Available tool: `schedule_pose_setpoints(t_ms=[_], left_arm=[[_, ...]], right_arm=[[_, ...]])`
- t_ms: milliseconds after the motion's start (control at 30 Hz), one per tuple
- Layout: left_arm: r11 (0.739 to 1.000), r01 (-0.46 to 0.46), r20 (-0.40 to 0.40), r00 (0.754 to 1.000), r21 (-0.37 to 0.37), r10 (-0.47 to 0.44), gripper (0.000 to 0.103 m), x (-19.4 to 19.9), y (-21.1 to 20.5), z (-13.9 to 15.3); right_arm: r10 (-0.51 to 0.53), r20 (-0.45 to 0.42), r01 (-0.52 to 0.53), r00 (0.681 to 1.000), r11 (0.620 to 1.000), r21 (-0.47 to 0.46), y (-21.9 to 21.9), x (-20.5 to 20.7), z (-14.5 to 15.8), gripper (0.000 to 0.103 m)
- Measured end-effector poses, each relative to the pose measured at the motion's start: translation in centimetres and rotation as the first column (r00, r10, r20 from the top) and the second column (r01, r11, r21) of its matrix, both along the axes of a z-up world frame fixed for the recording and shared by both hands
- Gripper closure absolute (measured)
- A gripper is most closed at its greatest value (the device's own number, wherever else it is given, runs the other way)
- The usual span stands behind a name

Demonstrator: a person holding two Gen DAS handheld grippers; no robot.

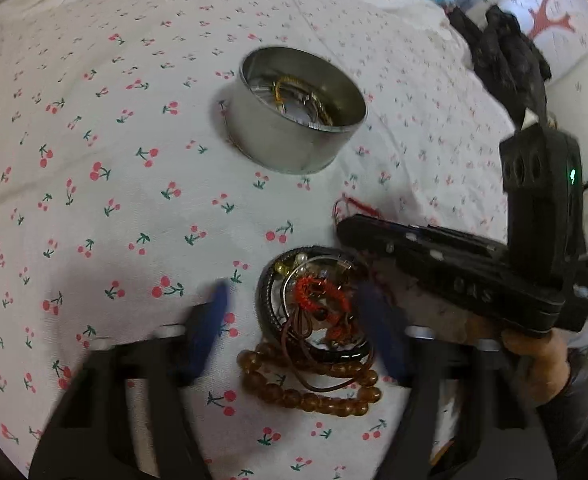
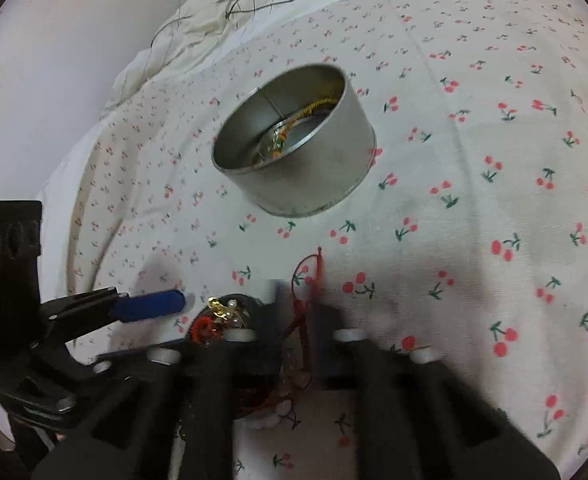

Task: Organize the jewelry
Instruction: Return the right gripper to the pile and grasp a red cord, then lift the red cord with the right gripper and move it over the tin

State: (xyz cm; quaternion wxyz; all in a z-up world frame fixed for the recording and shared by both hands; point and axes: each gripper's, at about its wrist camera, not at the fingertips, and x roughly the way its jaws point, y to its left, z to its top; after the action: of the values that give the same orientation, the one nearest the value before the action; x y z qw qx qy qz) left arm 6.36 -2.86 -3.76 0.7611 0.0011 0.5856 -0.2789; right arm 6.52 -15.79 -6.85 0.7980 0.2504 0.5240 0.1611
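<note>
With the right gripper (image 2: pixel 296 320) clamped on a red cord (image 2: pixel 318 276) that runs back into the jewelry pile (image 1: pixel 314 312) lying between the left gripper (image 1: pixel 298 320)'s half-open jaws, a lift risks dragging the tangled amber bead bracelet (image 1: pixel 310 384) along, short of the tin (image 1: pixel 298 112) beyond both jaws.

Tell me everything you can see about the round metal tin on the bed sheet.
The metal tin is a low, round, open can of dull silver metal, with no lid on it. It stands upright on the white cherry-print sheet, beyond the pile of jewelry. Inside, on its shiny bottom, lies a golden-yellow braided cord with some small pieces that are hard to tell. Neither tool touches it.
</note>
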Motion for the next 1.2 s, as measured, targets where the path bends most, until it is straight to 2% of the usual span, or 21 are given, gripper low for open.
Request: schedule_pose_setpoints(t_ms=[33, 133, 200, 567, 667, 733, 800, 833, 867, 933, 967, 1000, 1033, 1067, 1133, 1167, 1200], left_arm=[[1.000, 0.012, -0.002, 1.000, 0.017, -0.012, 0.079, 0.0, -0.2, -0.2], [1.000, 0.014, 0.033, 0.999, 0.016, -0.014, 0.084, 0.1, 0.0, 0.3], [1.000, 0.005, 0.048, 0.999, 0.010, -0.006, 0.100, 0.3, 0.5, 0.8], [0.990, -0.105, 0.034, 0.994, -0.099, 0.108, 0.103, 1.8, 4.4, 1.9], [0.986, -0.083, -0.029, 0.996, -0.142, 0.080, 0.103, 2.2, 4.8, 1.4], [0.987, -0.072, -0.060, 0.996, -0.141, 0.064, 0.099, 2.1, 4.2, 0.8], [0.991, -0.062, -0.070, 0.996, -0.119, 0.054, 0.080, 2.1, 3.3, 0.2], [0.992, -0.064, -0.061, 0.996, -0.108, 0.057, 0.065, 2.0, 3.1, 0.2], [0.992, -0.070, -0.048, 0.997, -0.103, 0.065, 0.058, 1.9, 3.0, 0.2], [0.993, -0.059, -0.040, 0.998, -0.105, 0.055, 0.058, 1.7, 2.4, 0.3], [0.993, -0.055, -0.035, 0.998, -0.105, 0.051, 0.058, 1.6, 2.1, 0.3], [0.994, -0.043, -0.026, 0.999, -0.098, 0.041, 0.060, 1.5, 1.6, 0.4], [0.996, -0.031, -0.014, 0.999, -0.084, 0.030, 0.080, 1.3, 1.3, 0.3], [0.998, -0.021, -0.010, 1.000, -0.066, 0.020, 0.094, 1.3, 1.1, 0.3], [0.999, -0.011, 0.031, 0.999, -0.038, 0.013, 0.098, 1.2, 0.6, 0.4], [0.999, -0.013, 0.044, 0.999, -0.043, 0.015, 0.099, 1.2, 0.7, 0.8], [0.999, -0.018, 0.054, 0.998, -0.050, 0.021, 0.099, 1.2, 0.8, 1.1]], right_arm=[[-0.004, 0.007, 0.004, 1.000, 1.000, -0.003, 0.0, -0.1, 0.0, 0.100], [-0.020, 0.050, 0.020, 0.999, 1.000, -0.004, -0.4, -0.4, 1.1, 0.100], [-0.036, 0.074, 0.035, 0.997, 0.999, 0.009, -1.1, -0.7, 1.9, 0.100], [-0.078, 0.105, 0.075, 0.991, 0.997, 0.027, -3.0, -1.2, 3.0, 0.100], [-0.087, 0.100, 0.085, 0.991, 0.996, 0.026, -3.5, -1.3, 3.0, 0.100], [-0.075, 0.074, 0.074, 0.994, 0.997, 0.021, -3.4, -1.1, 2.6, 0.100], [-0.080, 0.042, 0.080, 0.996, 0.997, 0.008, -3.4, -1.0, 1.9, 0.099], [-0.075, 0.023, 0.074, 0.997, 0.997, 0.002, -3.3, -0.9, 1.4, 0.099], [-0.081, 0.007, 0.081, 0.997, 0.997, -0.003, -3.3, -0.8, 1.0, 0.099], [-0.075, -0.015, 0.075, 0.997, 0.997, -0.008, -3.2, -0.7, 0.4, 0.090], [-0.073, -0.014, 0.073, 0.997, 0.997, -0.002, -3.1, -0.8, 0.2, 0.079], [-0.070, -0.011, 0.070, 0.997, 0.998, 0.002, -2.9, -0.7, 0.1, 0.076], [-0.067, -0.010, 0.067, 0.998, 0.998, -0.007, -2.7, -0.7, 0.0, 0.076], [-0.061, -0.003, 0.061, 0.998, 0.998, -0.017, -2.5, -0.7, 0.0, 0.076], [-0.059, 0.000, 0.059, 0.998, 0.998, -0.033, -2.3, -0.6, -0.1, 0.085], [-0.059, 0.000, 0.059, 0.998, 0.998, -0.031, -2.4, -0.6, -0.1, 0.095], [-0.062, 0.006, 0.062, 0.998, 0.998, -0.022, -2.5, -0.6, -0.1, 0.097]])
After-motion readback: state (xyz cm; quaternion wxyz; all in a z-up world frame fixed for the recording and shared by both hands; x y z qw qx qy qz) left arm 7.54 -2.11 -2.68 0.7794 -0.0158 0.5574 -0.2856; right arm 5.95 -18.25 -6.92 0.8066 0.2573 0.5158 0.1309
